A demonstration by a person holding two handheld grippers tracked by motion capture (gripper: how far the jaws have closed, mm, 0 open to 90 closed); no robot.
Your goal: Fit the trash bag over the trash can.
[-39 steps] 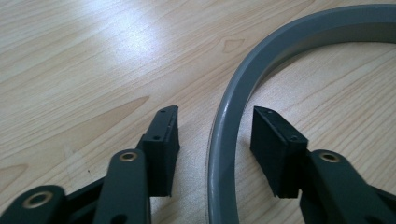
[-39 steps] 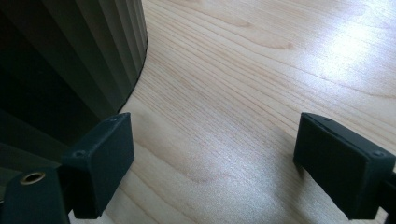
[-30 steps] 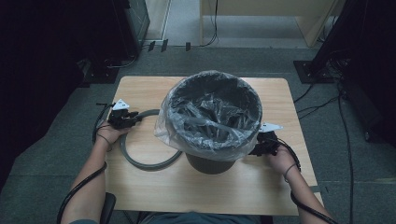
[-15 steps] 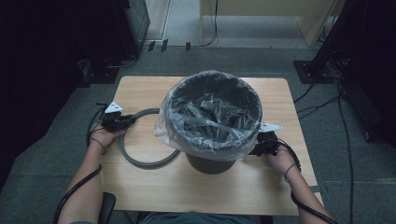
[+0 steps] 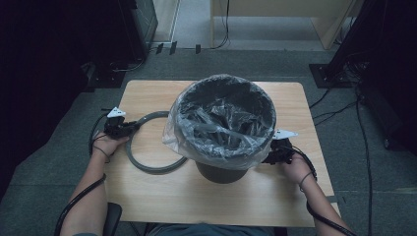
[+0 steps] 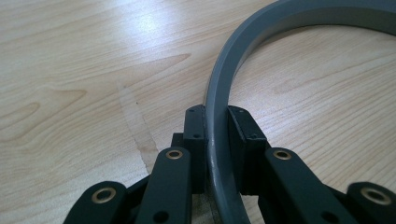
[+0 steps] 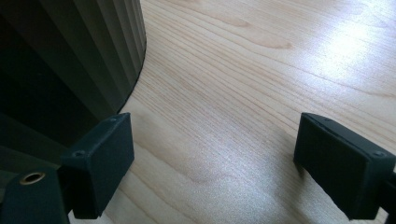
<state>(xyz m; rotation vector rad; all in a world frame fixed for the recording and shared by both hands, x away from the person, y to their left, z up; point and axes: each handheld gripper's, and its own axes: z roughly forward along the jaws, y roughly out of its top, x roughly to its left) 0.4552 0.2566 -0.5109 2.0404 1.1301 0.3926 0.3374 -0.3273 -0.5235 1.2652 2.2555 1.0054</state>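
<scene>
Your left gripper (image 5: 132, 126) sits near the left edge of the wooden worktop (image 5: 147, 96), and its jaws have just been closing around the grey plastic ring (image 5: 147, 164) that lies flat there. In the left gripper view the left gripper (image 6: 217, 135) has the band of the ring (image 6: 219, 93) running straight up between its two black pads, one pad on the outer face and one on the inner face, both pressed against it, so you are holding the ring by its rim. From that grip the ring curves away to the right and across the top of that view. Seen from above, the ring lies on the worktop just left of the dark bin (image 5: 223, 169), with its far side passing under the loose overhang of the clear liner bag (image 5: 172, 140) that is folded out over the bin's rim. The bin stands upright at about the middle of the worktop, and the crumpled liner sags down inside it. Your right gripper (image 5: 269, 156) rests low on the worktop at the bin's right side, tucked below the bag's overhang. In the right gripper view the right gripper (image 7: 212, 168) has its jaws spread wide with only bare wood between them; its left pad is just beside the ribbed wall of the bin (image 7: 70, 60), whether touching it I cannot tell, and the other pad stands well clear over the wood.
</scene>
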